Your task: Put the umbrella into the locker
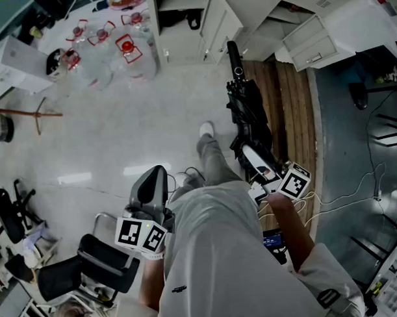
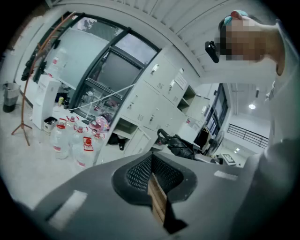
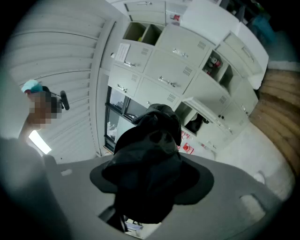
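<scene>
A black folded umbrella sticks out ahead of me over the floor, its handle end pointing toward the white lockers. My right gripper is shut on its near end. In the right gripper view the dark umbrella fabric fills the gap between the jaws of the right gripper and hides them. My left gripper hangs lower left beside my leg, shut and holding nothing. In the left gripper view the left gripper has its jaws meeting, and the umbrella shows beyond. A locker compartment stands open.
Several clear water jugs with red labels crowd the floor left of the lockers. A wooden platform lies to the right, with loose locker doors above it. A black office chair sits at my lower left. Cables trail at right.
</scene>
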The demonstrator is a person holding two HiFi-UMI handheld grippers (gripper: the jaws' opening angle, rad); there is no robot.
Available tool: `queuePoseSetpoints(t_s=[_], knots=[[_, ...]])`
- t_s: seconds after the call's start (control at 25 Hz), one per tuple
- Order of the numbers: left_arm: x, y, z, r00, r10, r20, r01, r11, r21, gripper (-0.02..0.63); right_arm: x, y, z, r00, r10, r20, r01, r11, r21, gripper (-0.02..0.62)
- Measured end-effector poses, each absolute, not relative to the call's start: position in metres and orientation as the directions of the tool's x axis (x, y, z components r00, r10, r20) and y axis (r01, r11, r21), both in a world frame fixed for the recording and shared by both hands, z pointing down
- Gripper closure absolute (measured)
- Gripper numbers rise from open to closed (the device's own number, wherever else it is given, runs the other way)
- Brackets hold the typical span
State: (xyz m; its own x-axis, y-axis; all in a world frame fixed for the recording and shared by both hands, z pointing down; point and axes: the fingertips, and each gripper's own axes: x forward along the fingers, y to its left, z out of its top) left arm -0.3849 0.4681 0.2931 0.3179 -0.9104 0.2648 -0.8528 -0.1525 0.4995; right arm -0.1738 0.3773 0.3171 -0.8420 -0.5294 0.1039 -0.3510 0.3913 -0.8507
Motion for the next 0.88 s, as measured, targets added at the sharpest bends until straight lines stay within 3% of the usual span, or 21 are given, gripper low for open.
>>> queuePoseSetpoints(t_s=[0.24, 0.88], knots=[[-0.315, 0.456, 0.268, 0.396, -0.89, 0.229, -0.843, -0.253, 0.475, 0.588, -0.092, 0.423, 0.274, -0.79, -0.604, 0.104, -0.428, 0.422, -0.799, 0.319], [-0.151, 0.413, 0.215, 0.481, -0.857, 0.186, -0.84, -0.39, 0.377, 0.588, 0.021, 0.428, 0.233, -0.78, -0.623, -0.06, -0.36, 0.524, -0.772, 0.314]])
